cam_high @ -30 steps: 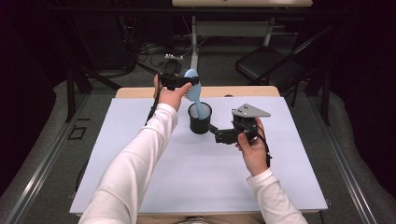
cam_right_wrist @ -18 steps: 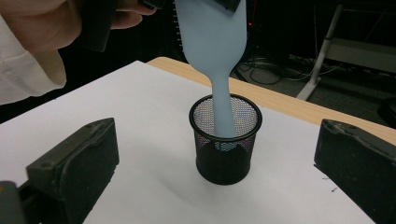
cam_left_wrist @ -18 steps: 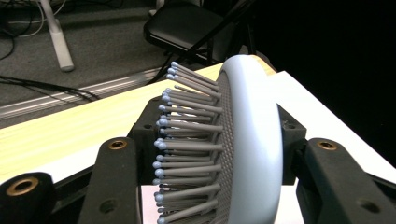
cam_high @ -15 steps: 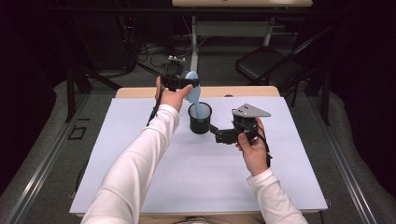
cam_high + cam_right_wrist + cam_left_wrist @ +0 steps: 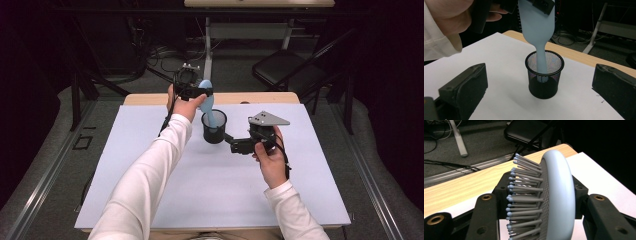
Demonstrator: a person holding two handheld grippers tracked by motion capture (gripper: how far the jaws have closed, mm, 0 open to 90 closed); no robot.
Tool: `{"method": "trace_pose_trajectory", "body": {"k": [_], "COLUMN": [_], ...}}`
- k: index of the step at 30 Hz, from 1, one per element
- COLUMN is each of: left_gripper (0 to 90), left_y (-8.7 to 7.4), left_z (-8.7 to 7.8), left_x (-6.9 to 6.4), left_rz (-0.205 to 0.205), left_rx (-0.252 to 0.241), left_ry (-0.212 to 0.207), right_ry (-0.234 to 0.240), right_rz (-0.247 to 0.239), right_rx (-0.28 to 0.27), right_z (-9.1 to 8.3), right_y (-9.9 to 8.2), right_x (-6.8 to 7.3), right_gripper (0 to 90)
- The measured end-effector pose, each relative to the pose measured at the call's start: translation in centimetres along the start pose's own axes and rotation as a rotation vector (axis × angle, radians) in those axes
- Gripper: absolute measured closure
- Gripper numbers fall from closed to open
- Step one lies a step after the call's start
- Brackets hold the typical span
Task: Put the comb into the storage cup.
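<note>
A light blue hairbrush (image 5: 208,97) stands almost upright, its handle down inside a black mesh cup (image 5: 214,132) on the white sheet. My left gripper (image 5: 194,90) is shut on the brush head; in the left gripper view the bristled head (image 5: 556,195) is clamped between the two black jaws. My right gripper (image 5: 234,145) lies level just right of the cup, open and holding nothing. In the right gripper view the cup (image 5: 545,80) stands a little beyond the wide-apart jaws, with the brush handle (image 5: 541,57) dipping through its rim.
A white sheet (image 5: 200,190) covers most of the wooden table (image 5: 150,98), whose far edge shows behind the cup. A black chair (image 5: 290,70), cables and a desk leg stand on the floor beyond.
The left hand with the brush has sunk slightly toward the cup. The right hand has stayed put.
</note>
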State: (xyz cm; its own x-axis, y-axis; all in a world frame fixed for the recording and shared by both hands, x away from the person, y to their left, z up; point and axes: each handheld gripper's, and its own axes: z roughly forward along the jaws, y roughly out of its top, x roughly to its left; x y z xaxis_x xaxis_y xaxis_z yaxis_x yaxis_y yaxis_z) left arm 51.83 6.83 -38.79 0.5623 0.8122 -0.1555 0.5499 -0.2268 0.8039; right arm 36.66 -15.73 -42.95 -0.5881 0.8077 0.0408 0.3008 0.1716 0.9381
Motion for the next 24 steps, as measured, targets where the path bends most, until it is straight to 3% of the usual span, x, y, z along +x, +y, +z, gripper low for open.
{"method": "trace_pose_trajectory", "body": {"k": [11,18,24], "left_gripper": [49.7,49.5,49.5], "left_y": [-0.3,-0.7,-0.9], "left_z": [0.7,1.2,1.3], "left_x": [-0.3,0.0,-0.1], "left_rz": [0.018,-0.004,0.004], "left_rx": [0.013,0.016,0.015], "left_ry": [0.016,0.004,0.009], "right_ry": [0.003,0.005,0.004], "right_rz": [-0.004,-0.010,-0.010], "right_rx": [0.001,0.002,0.003], "right_z": [0.0,0.1,0.1], "right_y": [0.0,-0.1,-0.1], "right_x": [0.1,0.1,0.1], "right_gripper": [0.0,0.0,0.0]}}
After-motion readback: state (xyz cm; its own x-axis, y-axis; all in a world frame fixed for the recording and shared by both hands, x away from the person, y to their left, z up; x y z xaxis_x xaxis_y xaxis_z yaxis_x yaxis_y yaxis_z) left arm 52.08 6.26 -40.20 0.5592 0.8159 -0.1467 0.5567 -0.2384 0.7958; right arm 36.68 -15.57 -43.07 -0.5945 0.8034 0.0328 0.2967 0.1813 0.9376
